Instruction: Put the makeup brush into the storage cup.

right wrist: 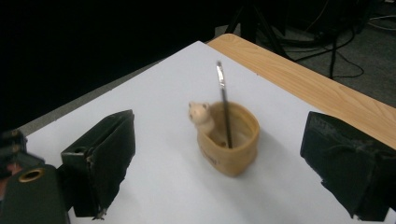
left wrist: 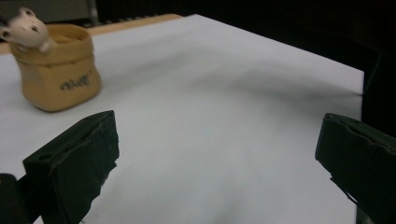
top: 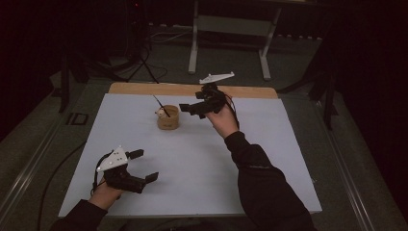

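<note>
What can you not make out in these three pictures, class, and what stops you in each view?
- Printed word on the tan cup: left gripper view, blurred and too small to read.
- Lower end of the thin stick: right gripper view, hidden inside the cup.
- Small bear figure on the rim: high view, too small for detail.
</note>
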`<state>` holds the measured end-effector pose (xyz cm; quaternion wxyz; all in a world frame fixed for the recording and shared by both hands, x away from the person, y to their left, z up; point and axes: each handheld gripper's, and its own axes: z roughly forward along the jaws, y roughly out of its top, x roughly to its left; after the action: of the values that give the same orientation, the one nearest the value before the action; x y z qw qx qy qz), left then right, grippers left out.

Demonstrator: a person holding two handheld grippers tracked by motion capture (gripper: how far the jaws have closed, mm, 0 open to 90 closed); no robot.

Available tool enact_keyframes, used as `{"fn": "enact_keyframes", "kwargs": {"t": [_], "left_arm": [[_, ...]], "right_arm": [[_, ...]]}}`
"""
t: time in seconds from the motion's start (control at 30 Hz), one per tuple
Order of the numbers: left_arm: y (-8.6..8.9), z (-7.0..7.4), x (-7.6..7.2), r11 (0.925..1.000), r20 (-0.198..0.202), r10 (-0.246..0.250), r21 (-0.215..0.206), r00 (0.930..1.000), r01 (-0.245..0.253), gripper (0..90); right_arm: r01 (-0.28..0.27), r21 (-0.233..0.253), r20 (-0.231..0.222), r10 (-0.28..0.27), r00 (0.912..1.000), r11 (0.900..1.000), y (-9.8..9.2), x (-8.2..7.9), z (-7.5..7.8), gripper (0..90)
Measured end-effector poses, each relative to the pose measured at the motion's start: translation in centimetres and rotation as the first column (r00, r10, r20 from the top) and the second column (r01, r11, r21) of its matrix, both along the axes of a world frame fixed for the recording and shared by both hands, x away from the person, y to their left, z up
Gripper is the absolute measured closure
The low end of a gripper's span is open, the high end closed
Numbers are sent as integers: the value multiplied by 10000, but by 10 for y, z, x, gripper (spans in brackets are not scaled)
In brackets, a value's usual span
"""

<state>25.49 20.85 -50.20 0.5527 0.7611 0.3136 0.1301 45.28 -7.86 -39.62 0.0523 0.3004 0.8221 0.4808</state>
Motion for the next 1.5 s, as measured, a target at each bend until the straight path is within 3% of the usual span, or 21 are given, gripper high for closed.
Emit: {"fn": "enact_keyframes", "kwargs": {"t": [0.27, 0.57, 0.87, 1.03, 1.33, 1.5], "left_arm": [[-1, 1, 1, 9999, 6, -124, -113, 9999, 124, 0], [-1, 1, 1, 9997, -23, -219, -123, 9998, 219, 0], [-2, 1, 0, 9992, -13, -396, -114, 9992, 395, 0], [-2, 2, 0, 9989, 39, -453, -122, 9990, 453, 0], [-4, 1, 0, 9981, -1, -602, -147, 9982, 602, 0], [-5, -2, 0, 9975, -91, -693, -139, 9976, 692, 0]], "right_arm": [[44, -88, -21, -44, 10000, 10000, -31, -26, -5, 125], [-54, 1, 377, 54, 9993, 10000, -62, -56, -12, 114], [-59, 5, 562, 59, 9984, 10000, -90, -88, -28, 109], [-15, 85, 418, 11, 9991, 10000, -107, -102, -39, 109], [551, 377, 321, -563, 9979, 9978, -135, -121, -59, 107], [1121, 523, 419, -1143, 9926, 9923, -156, -131, -71, 107]]}}
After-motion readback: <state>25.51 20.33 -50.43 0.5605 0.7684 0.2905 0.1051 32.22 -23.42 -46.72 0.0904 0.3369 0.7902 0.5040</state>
